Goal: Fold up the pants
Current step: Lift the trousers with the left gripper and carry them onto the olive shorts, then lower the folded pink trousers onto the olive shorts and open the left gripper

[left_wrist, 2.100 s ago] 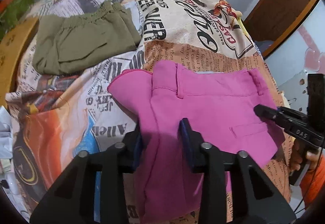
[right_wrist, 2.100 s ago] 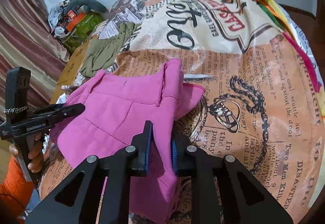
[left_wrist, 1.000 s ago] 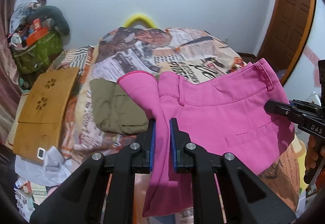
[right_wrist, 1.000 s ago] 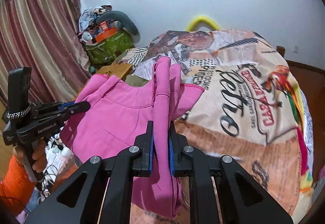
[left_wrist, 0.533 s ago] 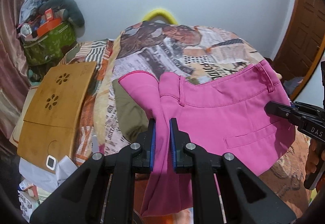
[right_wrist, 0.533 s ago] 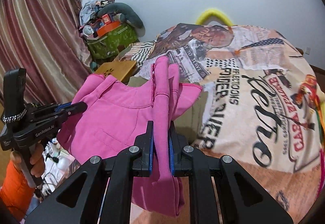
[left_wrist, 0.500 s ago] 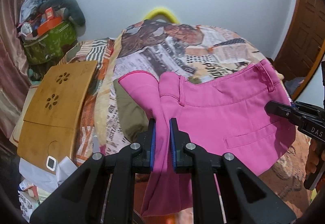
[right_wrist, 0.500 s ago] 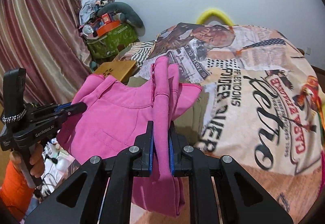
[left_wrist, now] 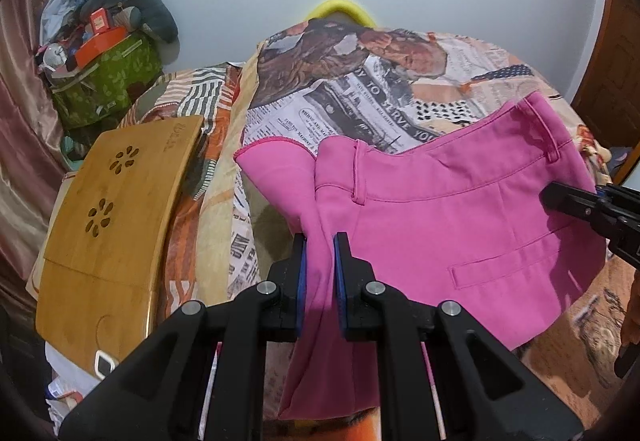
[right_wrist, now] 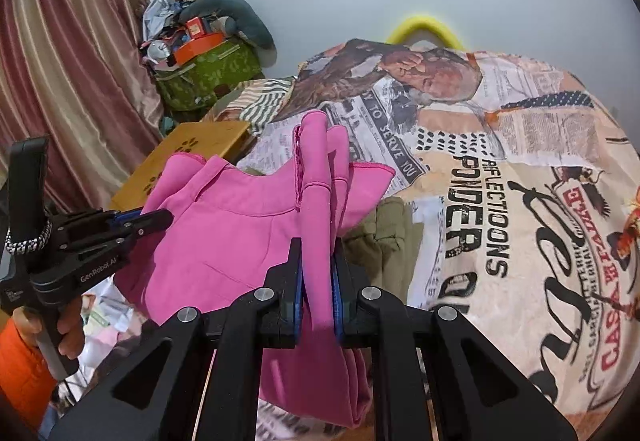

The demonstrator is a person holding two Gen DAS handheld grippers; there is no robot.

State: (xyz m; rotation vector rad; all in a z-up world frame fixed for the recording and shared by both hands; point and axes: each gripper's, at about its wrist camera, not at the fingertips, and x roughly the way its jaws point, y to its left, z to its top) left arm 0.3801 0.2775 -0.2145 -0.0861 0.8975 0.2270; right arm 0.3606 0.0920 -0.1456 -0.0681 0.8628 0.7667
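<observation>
Pink pants held aloft above bed, waistband stretched between left gripper and right gripper, both clamped on fabric; keep waistband taut and level; lower evenly, clear of olive garment.

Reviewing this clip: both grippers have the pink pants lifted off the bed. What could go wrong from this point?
1. Each hand-held gripper, left and right, pinches only a bunched bit of the pink pants, so fabric might slip out during a swing.
2. The cloth hangs creased rather than flat, so it may land wrinkled on the bed cover.
3. The olive garment lies just beneath; the pants could land on it or drag it.
</observation>
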